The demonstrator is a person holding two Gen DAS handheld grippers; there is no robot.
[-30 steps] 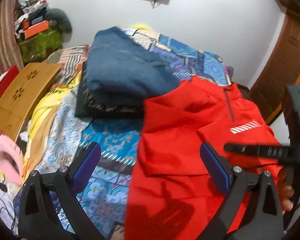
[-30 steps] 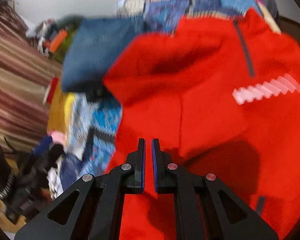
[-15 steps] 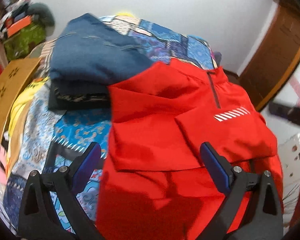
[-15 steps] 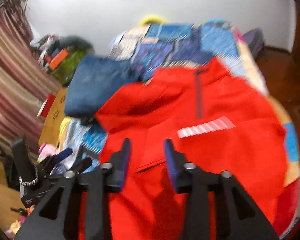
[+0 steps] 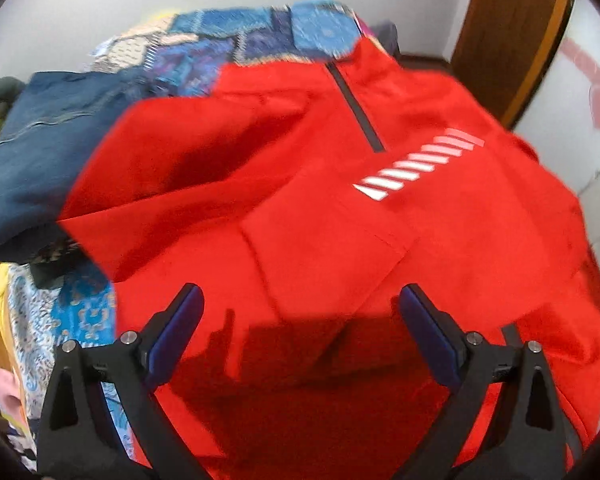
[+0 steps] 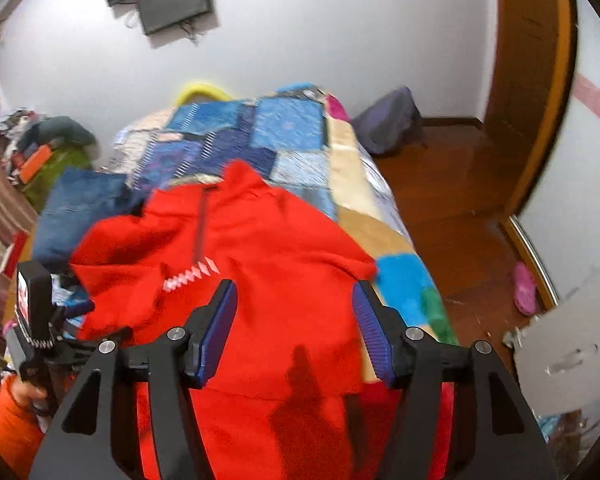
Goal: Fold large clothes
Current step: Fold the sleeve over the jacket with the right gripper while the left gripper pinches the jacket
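A red zip-neck jacket (image 5: 340,220) with white reflective stripes lies front-up on the bed, both sleeves folded in across its chest. My left gripper (image 5: 300,300) hovers over its lower half, open wide, with nothing between the blue pads. My right gripper (image 6: 294,292) hangs higher above the same jacket (image 6: 260,260); its jaws are opening and nothing is between them. In the right wrist view the left gripper (image 6: 40,320) shows at the left edge, held by a hand in an orange sleeve.
A stack of folded blue jeans (image 5: 48,160) sits left of the jacket on the patchwork bedspread (image 6: 260,136). To the right of the bed are a wooden floor (image 6: 460,184), a pink slipper (image 6: 524,292), a dark bag (image 6: 388,124) and a brown door (image 6: 532,80).
My right gripper went from shut to open and drew up and back from the jacket. My left gripper swung right, from over the bedspread to over the jacket.
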